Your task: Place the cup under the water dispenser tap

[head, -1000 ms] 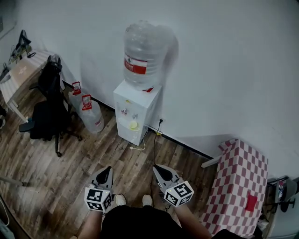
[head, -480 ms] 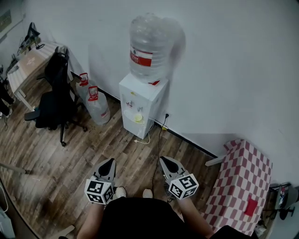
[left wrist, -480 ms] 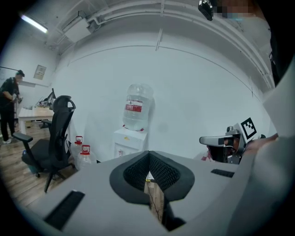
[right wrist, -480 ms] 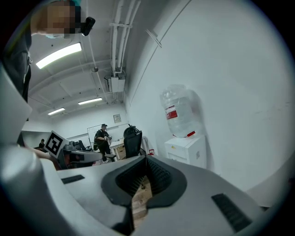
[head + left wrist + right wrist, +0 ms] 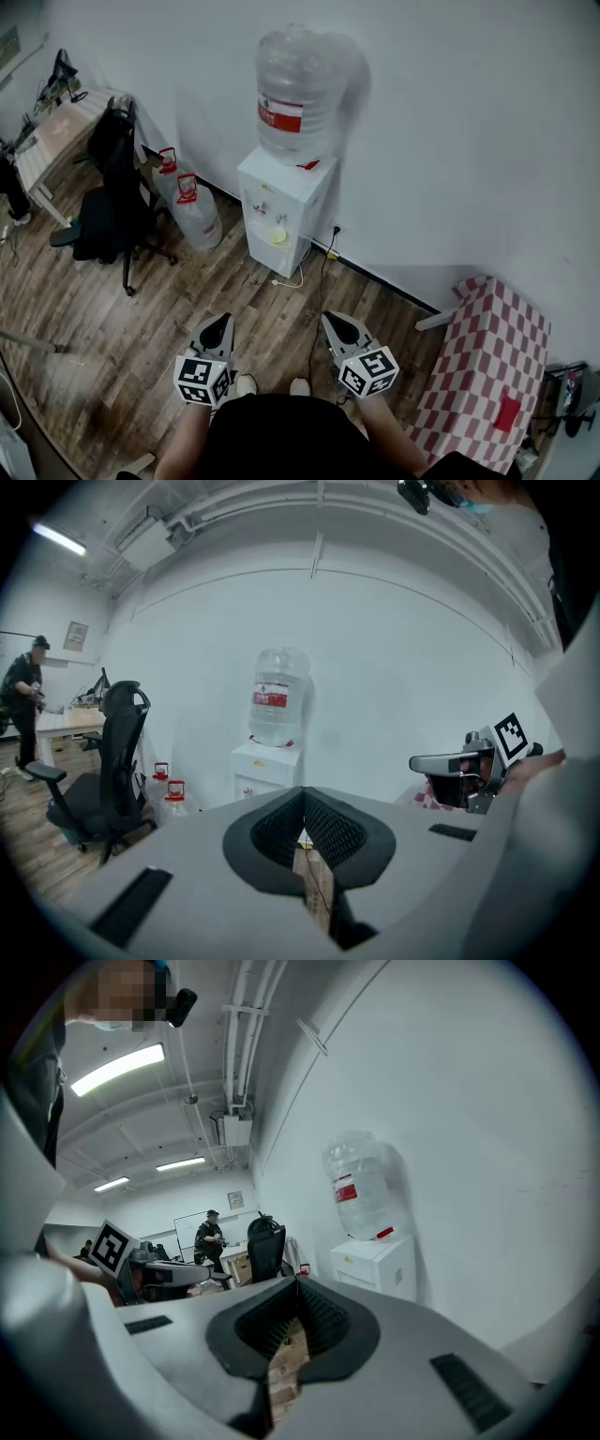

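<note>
Head view: upright water dispenser (image 5: 285,208) faces left hand-held gripper (image 5: 222,322) and right hand-held gripper (image 5: 331,320), both closed, empty.

White wall (image 5: 450,141), wooden floor (image 5: 187,291), black office chair (image 5: 111,202).

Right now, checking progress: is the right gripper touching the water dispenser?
Apart. The head view shows the right gripper well short of the water dispenser, with wooden floor between them.

Open floor (image 5: 251,311) before dispenser (image 5: 281,208); chair (image 5: 111,202), bottles (image 5: 195,217) left.
</note>
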Motion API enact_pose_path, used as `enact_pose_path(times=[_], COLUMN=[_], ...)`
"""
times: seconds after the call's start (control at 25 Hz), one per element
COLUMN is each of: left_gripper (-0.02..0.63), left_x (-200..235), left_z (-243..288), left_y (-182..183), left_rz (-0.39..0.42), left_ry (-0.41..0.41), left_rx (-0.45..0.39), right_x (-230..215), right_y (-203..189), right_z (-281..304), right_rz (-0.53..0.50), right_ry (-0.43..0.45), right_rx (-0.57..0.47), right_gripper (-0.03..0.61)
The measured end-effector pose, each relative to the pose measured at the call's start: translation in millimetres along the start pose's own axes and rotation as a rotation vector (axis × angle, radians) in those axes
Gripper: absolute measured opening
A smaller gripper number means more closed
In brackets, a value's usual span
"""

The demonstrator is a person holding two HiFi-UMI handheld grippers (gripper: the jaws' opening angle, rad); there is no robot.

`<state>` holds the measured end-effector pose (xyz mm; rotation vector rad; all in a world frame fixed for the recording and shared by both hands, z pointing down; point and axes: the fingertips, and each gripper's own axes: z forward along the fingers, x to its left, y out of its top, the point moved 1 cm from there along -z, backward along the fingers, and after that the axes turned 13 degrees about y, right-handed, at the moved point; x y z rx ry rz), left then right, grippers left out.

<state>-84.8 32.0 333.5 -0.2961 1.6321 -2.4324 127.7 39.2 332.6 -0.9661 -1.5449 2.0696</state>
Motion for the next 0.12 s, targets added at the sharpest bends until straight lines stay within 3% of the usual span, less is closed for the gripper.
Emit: enact_pose_path(times=[0.12], left_gripper=[0.014], left_x=[-0.4], left_z=[4.6], left_y=[0.1], left_rz=[0.009], left_ry=[0.003], left_rx=[0.002], right_x=[-4.4], right_y=[-1.1], right_z=[1.0], right_rz=[-0.001], right_ry=[-0.003], right_rx=[0.004], right_gripper=[0.021])
